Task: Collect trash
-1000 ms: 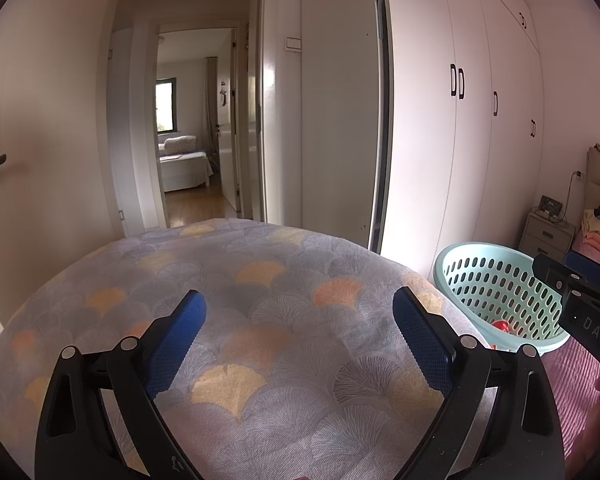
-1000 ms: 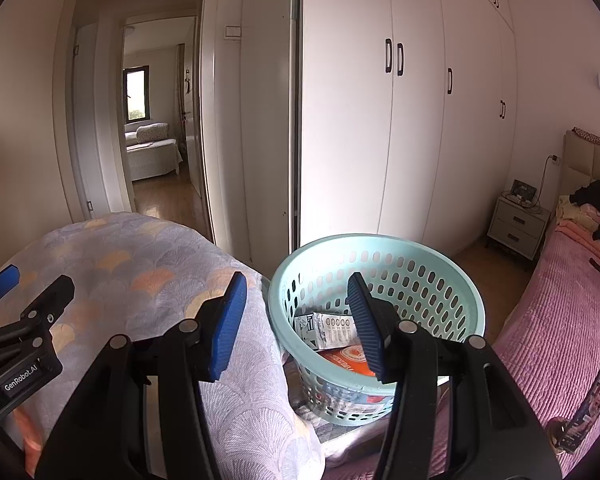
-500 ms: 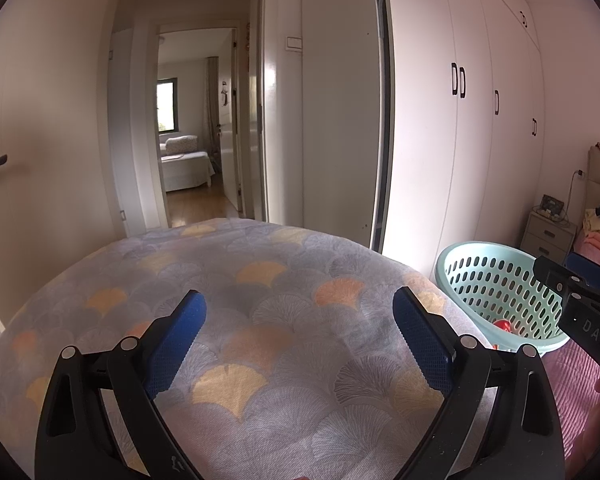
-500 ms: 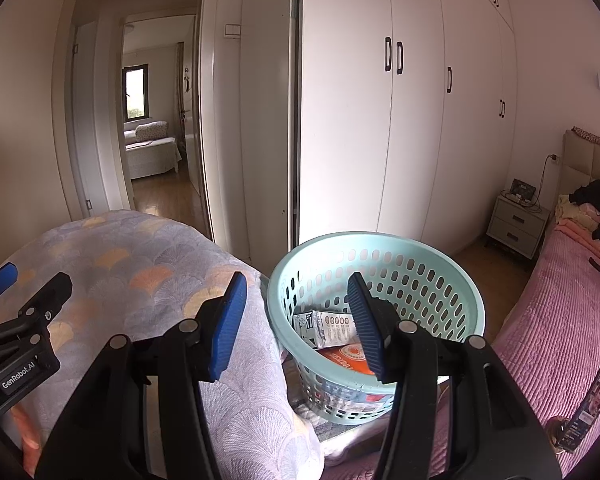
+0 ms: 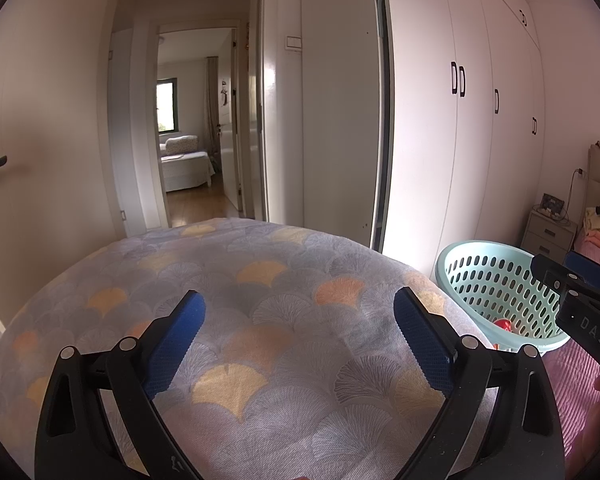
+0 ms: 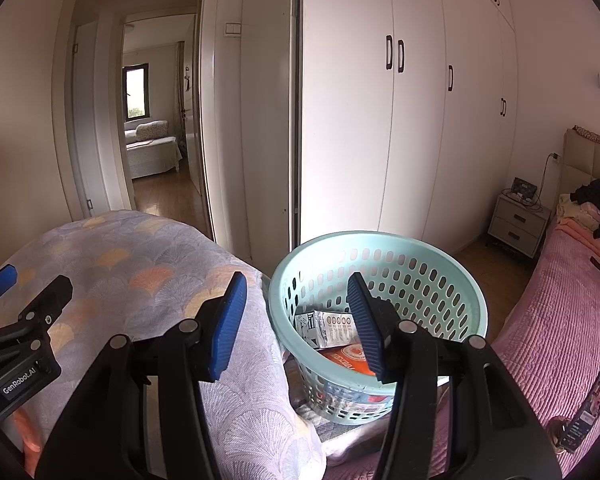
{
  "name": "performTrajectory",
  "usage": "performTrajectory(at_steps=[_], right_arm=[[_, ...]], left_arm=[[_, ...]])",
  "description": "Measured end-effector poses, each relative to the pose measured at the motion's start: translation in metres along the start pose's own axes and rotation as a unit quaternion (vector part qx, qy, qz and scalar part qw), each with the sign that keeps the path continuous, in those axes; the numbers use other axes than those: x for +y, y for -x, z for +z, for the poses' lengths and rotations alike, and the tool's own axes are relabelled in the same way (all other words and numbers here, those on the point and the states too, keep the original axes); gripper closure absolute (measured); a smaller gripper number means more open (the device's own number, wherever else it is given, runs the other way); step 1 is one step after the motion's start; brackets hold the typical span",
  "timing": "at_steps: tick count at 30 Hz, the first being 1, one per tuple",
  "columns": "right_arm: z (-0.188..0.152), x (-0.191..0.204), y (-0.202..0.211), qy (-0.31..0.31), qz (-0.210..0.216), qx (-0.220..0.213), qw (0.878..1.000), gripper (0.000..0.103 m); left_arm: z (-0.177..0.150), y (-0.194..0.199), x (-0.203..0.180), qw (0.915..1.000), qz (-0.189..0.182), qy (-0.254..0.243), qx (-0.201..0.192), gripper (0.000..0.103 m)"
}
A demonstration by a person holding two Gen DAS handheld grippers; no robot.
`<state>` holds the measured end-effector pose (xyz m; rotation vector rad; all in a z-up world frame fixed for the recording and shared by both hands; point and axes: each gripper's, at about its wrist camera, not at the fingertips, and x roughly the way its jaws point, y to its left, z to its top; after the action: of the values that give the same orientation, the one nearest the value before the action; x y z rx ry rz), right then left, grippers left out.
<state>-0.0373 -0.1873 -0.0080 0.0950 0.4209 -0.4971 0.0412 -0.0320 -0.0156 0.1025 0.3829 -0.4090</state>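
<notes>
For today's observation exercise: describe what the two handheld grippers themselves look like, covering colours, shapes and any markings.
Both are alike. The left gripper and right gripper have black angular fingers with silver round fasteners, tipped with blue ribbed pads. The left one's body, seen from the right camera, carries a white "GenRobot.AI" label.

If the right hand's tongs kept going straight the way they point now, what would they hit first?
Most likely the mint-green basket: the right tongs, open and empty, aim slightly down at its near-left rim and the white carton inside. Depth is unclear, so they might clip the patterned quilt edge beside it first.
</notes>
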Motion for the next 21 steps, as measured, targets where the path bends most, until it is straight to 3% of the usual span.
performTrajectory(at_steps=[21], right_arm=[[0.0065,-0.0007,0.0034,-0.01,-0.005,0.005,1.0,0.054]], left_arm=[[0.0068,0.0062,0.005,0.9998,0.019,-0.001,0.009,0.011]])
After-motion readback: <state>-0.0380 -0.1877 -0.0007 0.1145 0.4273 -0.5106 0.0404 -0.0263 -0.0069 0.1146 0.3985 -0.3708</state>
